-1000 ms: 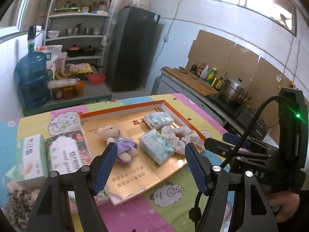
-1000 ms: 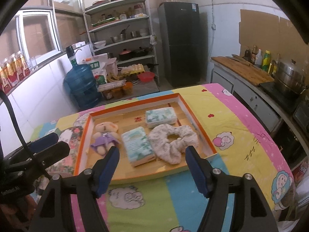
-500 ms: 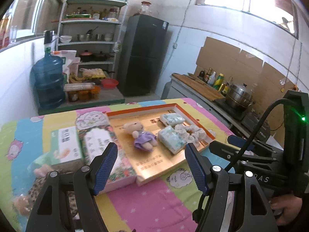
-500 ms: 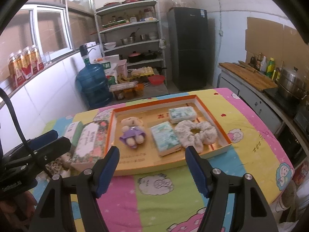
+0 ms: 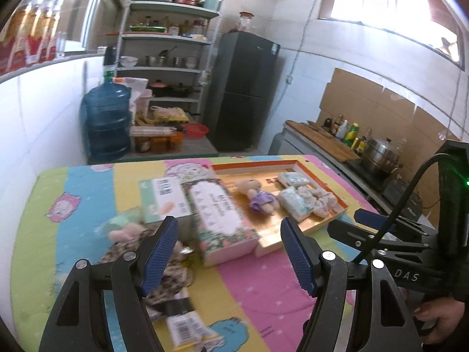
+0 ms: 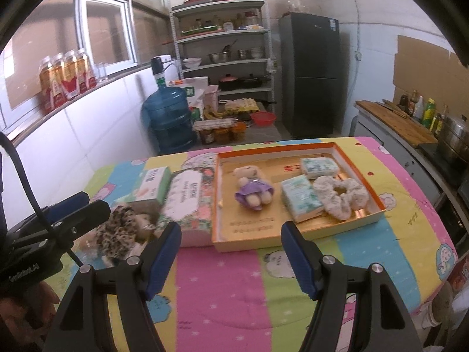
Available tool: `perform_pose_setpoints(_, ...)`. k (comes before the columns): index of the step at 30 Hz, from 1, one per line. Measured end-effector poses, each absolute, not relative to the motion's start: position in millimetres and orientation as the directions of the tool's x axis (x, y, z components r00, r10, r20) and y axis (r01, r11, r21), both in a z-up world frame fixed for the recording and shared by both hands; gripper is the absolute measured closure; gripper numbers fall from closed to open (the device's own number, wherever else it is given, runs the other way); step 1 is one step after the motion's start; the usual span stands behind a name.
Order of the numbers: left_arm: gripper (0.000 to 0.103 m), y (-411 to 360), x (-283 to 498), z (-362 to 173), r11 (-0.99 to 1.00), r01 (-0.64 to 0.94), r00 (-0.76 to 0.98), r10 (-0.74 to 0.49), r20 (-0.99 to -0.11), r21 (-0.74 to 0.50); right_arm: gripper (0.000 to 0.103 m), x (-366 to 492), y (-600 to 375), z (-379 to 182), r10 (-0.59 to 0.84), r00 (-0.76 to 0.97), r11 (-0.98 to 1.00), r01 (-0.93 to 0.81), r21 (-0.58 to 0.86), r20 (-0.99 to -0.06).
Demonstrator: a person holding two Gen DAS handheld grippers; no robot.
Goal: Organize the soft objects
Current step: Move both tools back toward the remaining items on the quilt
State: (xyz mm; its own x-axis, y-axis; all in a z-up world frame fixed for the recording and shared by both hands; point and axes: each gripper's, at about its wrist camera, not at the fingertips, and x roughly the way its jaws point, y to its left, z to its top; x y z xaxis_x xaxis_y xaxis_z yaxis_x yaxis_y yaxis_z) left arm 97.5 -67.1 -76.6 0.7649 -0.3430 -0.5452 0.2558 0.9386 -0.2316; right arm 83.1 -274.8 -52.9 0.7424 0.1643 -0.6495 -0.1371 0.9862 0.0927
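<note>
An orange-rimmed tray [image 6: 334, 147] [image 5: 296, 163] on the quilted table holds a small teddy in a purple dress [image 6: 252, 186] [image 5: 259, 195], two tissue packs [image 6: 301, 198] [image 6: 319, 167] and a cream scrunchie [image 6: 340, 193] [image 5: 321, 198]. Left of the tray lie a floral box [image 6: 187, 196] [image 5: 221, 214], a green tissue box [image 6: 152, 183] [image 5: 164, 196] and a leopard-print soft item [image 6: 117, 228] [image 5: 164, 267]. My left gripper [image 5: 230, 253] is open and empty above the leopard item and floral box. My right gripper [image 6: 231, 256] is open and empty, short of the tray's near edge.
A small packet with a barcode [image 5: 190, 333] lies near the left gripper. A blue water jug [image 6: 170, 120], metal shelves [image 6: 225, 55] and a dark fridge [image 6: 310, 73] stand behind the table. A counter with bottles and a pot [image 6: 451, 138] runs along the right.
Both grippers have pulled back and shifted left from the tray. More of the table's left side now shows, with the boxes and leopard item. Both stay open.
</note>
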Motion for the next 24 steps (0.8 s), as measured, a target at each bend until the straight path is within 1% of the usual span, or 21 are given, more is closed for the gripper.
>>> perform_pose_setpoints(13,0.029,13.6,65.6,-93.5,0.966,0.126,0.798,-0.234,-0.555,-0.227,0.033,67.0,-225.8,-62.8,0.208,0.719,0.977,-0.19,0.099,-0.663)
perform_pose_setpoints(20,0.029,48.3,51.2,-106.2,0.973,0.057,0.8,-0.178,-0.573,-0.223,0.033,64.1,-195.1,-82.3,0.26,0.67,0.96,-0.254,0.114,-0.696)
perform_pose_setpoints(24,0.029,61.3,43.8,-111.8,0.976,0.026,0.802,-0.15,-0.578,-0.217,0.033,67.9,-174.1,-99.8,0.299,0.612,0.946,-0.291,0.143,-0.732)
